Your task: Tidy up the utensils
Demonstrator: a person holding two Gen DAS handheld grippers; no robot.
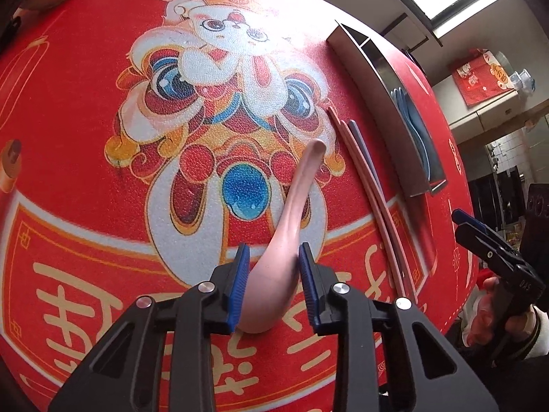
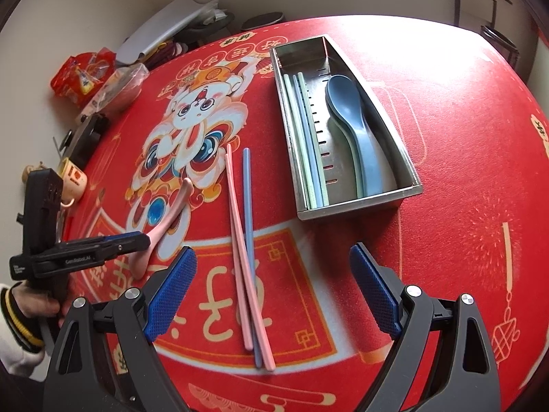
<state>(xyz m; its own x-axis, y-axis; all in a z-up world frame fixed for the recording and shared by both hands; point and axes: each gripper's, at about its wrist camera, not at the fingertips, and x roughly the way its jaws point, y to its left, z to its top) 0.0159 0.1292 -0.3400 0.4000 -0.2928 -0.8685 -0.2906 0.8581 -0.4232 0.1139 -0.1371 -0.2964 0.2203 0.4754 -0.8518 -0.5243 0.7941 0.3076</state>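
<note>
The left gripper sits low over the pink spoon w/ its two blue pads on either side of the spoon's bowl, squeezing it. The spoon lies on the red table mat, on top of the cartoon lion pic, and its thin handle points away toward the far side. In the right wrist view you can see this gripper from the side, held by a hand in a white sleeve w/ black and yellow stripes at the cuff. The right gripper hangs above the mat w/ its pads spread wide apart & nothing between them. Just past it lie three loose chopsticks: two pink chopsticks and one blue chopstick, side by side and crossing a bit near the close end. They are between the spoon and the metal tray, near both. The tray has two parts. The left part holds green & blue chopsticks. The right part holds blue spoons stacked together. At the far left edge of the table there is a small mug, a red snack bag and other stuff that is too mixed up to tell.
</note>
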